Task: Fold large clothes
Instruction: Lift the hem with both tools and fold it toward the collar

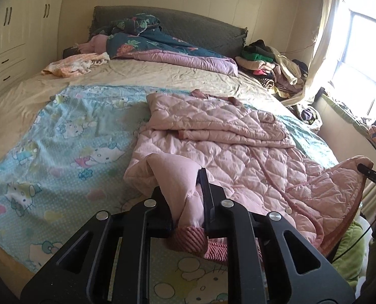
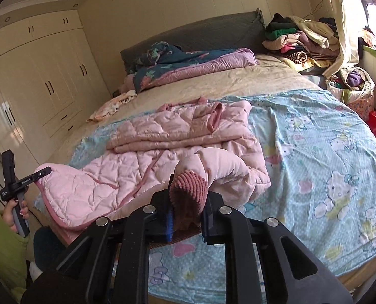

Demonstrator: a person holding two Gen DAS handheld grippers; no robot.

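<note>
1. The light-blue cartoon-cat sheet (image 1: pixel 61 136) carries part of a printed word at the near edge, seen upside down; only "HA" can be made out.
2. The left gripper (image 2: pixel 40 173) bears a small white label, too small to read.

- The bed (image 1: pixel 16 101) fills the room, covered by a beige sheet (image 1: pixel 162 76).
- A blue cartoon-print sheet (image 1: pixel 61 131) is spread over its near half.
- A pink quilted garment (image 1: pixel 226 136) lies on that sheet, partly folded.
- At the far end lie a dark floral quilt (image 1: pixel 147 38) and a small peach cloth (image 1: pixel 74 64).
- A clothes pile (image 1: pixel 271 63) sits at the far right corner.
</note>
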